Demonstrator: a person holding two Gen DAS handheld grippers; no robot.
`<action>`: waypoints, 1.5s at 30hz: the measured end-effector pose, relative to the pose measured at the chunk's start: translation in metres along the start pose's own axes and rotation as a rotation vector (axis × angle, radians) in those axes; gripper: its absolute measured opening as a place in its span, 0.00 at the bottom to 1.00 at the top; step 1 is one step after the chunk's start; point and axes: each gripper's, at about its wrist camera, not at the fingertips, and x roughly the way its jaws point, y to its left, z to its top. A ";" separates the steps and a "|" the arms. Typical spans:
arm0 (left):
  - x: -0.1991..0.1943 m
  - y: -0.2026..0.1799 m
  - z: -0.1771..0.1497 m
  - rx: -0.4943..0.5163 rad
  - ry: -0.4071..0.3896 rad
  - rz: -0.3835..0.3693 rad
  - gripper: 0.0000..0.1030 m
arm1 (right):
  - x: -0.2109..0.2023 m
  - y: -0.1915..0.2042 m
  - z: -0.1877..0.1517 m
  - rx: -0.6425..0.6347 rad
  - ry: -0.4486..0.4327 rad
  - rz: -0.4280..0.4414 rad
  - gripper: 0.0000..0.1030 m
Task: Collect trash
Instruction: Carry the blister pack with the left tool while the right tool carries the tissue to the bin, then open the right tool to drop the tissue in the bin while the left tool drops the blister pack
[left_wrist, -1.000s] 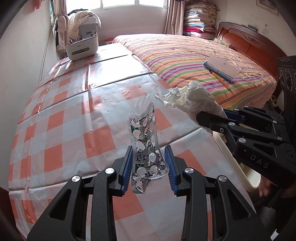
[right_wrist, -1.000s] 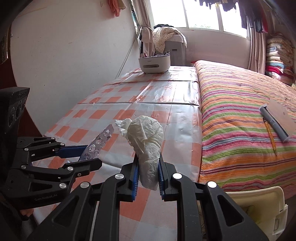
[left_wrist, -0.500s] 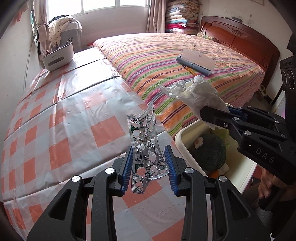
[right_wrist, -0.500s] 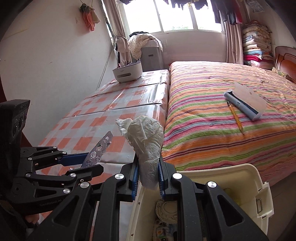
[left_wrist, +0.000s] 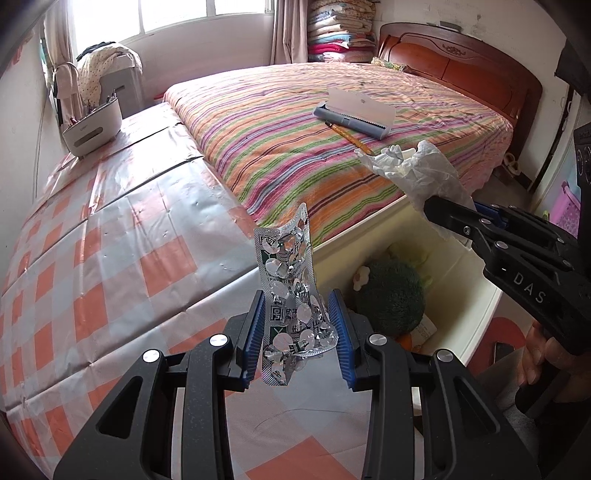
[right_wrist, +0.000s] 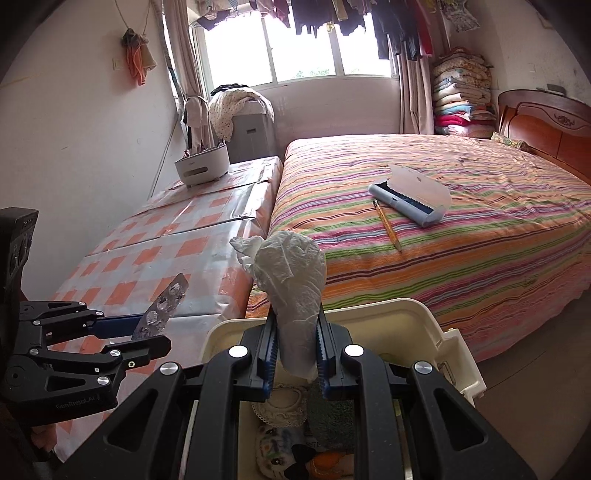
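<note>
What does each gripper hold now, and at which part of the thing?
The left gripper holds an empty blister pack by its lower end. The right gripper holds a crumpled tissue by its lower part, above the cream bin.

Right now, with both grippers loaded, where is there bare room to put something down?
The checked tablecloth is bare from the white caddy to its near edge. The striped bed is free except around the lint roller and pencil. The cream bin is crowded with toys.

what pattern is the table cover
Orange and silvery-white checks on the table cover, a glossy plastic sheet; the left wrist view shows it best.
</note>
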 end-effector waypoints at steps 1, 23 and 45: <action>0.000 -0.003 0.000 0.003 0.002 -0.005 0.33 | -0.002 -0.002 -0.002 0.003 -0.004 -0.012 0.17; 0.011 -0.035 0.002 0.035 0.016 -0.042 0.33 | -0.023 -0.029 -0.009 0.098 -0.068 -0.084 0.54; 0.022 -0.052 0.010 -0.001 0.015 -0.101 0.35 | -0.048 -0.060 -0.005 0.268 -0.201 -0.067 0.55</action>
